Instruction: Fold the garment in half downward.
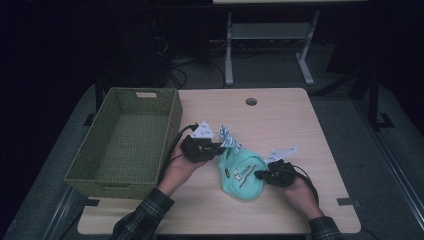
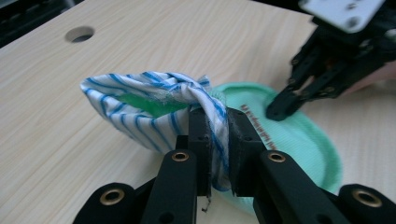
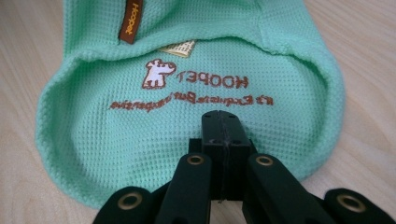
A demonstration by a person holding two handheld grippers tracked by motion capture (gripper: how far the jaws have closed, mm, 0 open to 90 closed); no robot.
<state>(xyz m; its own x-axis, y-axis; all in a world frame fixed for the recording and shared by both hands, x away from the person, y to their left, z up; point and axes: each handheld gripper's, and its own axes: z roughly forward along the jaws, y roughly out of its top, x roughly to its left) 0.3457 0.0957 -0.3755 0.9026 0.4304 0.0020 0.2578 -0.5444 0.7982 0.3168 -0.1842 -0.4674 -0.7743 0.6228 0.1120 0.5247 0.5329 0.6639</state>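
A small mint-green garment [image 1: 244, 176] with brown print lies flat on the wooden table [image 1: 285, 125]. Its blue-and-white striped part [image 2: 140, 100] is lifted off the table, and my left gripper [image 2: 217, 122] is shut on that striped cloth [image 1: 227, 136]. My right gripper [image 3: 222, 122] has its jaws closed together, and their tip rests on top of the green garment [image 3: 196, 60] near its rounded hem. From the left gripper view, the right gripper [image 2: 276, 110] touches the green cloth [image 2: 303, 140] from the right.
A green woven basket [image 1: 107, 186] with nothing inside stands at the table's left side, close to the left hand. A round cable hole [image 1: 251, 101] sits near the far edge. Bare tabletop lies to the right and behind the garment.
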